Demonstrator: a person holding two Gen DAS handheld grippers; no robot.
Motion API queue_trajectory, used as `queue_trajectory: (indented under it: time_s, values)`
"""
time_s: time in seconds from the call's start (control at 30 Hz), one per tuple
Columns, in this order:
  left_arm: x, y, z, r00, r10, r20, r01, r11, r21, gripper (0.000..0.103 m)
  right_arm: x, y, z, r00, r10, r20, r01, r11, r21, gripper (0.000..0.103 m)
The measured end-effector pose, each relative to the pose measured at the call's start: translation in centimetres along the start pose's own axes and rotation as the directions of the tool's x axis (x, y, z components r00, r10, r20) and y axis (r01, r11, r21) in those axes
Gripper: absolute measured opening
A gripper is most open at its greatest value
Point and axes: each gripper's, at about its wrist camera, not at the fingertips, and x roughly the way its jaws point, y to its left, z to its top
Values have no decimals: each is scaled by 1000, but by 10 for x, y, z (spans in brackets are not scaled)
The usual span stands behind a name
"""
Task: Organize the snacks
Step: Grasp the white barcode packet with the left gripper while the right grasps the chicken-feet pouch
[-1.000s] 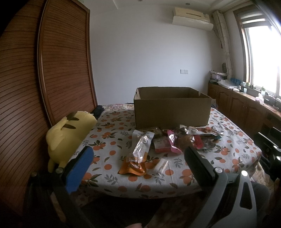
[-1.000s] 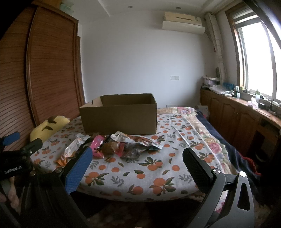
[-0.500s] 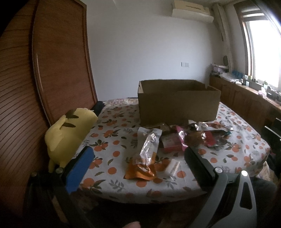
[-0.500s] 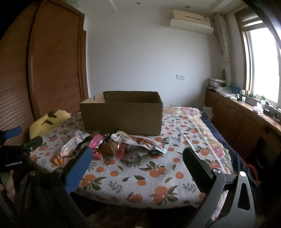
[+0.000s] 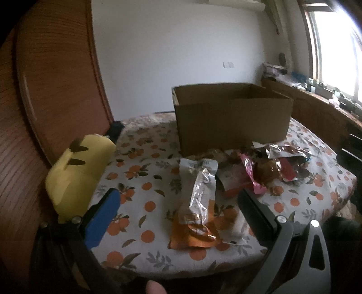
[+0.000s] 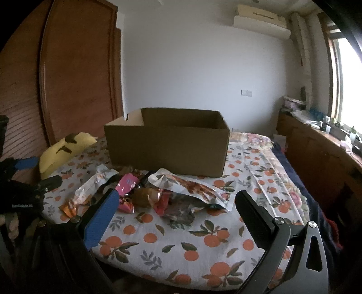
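Showing air conditioner (image 6: 262,19) only right wrist.

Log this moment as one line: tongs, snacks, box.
left tongs: open, empty | right tongs: open, empty | snacks: piled on bedspread | cardboard box: open, behind snacks

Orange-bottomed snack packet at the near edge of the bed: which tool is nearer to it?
Left. The left tool is open and aimed at the orange-bottomed packet, which lies between its fingers in view. The right tool faces the foil pouches, the packet off to its left.

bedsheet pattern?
White sheet printed with oranges and green-grey leaves; clearest in the right wrist view.
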Motion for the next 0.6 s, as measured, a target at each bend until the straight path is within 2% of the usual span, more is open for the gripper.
queue_trajectory:
  time_s: [0.13,0.43,0.6]
  values:
    - [18,2,1,999,-24,-40,25,1000,13,103,14,0,2,1000,14,-21,-14,1000,-3,103]
    - [57,-10,9,982,-152,-111,156,987,30,102,34,-10,-2,998,15,-55,-15,1000,0,103]
    - [82,-16,20,972,-171,-159,178,984,27,100,43,-18,-3,997,22,-71,-22,1000,-7,103]
